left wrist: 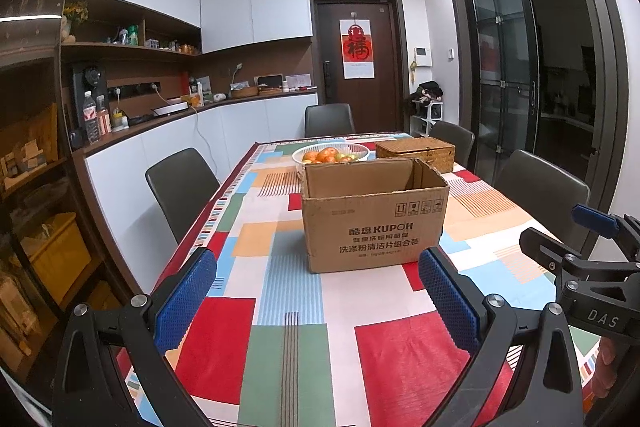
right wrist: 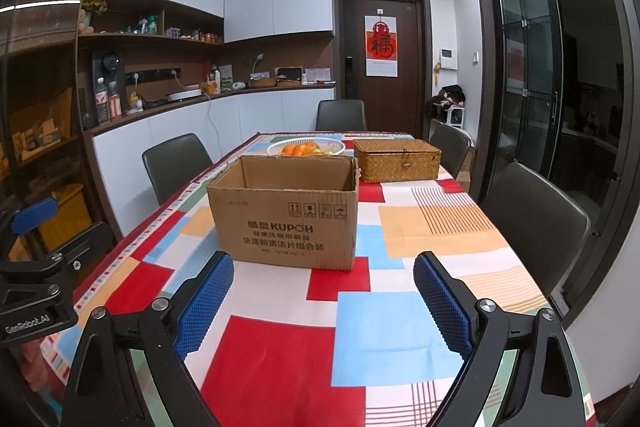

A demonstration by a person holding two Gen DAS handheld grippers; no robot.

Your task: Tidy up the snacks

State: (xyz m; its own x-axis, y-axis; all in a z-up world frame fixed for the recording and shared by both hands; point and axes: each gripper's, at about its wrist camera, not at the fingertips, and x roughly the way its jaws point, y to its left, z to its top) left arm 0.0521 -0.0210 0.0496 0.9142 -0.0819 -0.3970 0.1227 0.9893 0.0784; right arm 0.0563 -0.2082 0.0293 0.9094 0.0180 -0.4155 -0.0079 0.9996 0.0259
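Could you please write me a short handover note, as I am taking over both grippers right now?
Left gripper: open, empty, above the tablecloth.
Right gripper: open, empty, beside it.
Cardboard box: open-topped, mid-table, straight ahead of both; its inside is not visible.
Behind it: white fruit basket and a closed wicker box.
Done: nothing visibly.
Left: no snacks are in view yet; probably check the cardboard box first.
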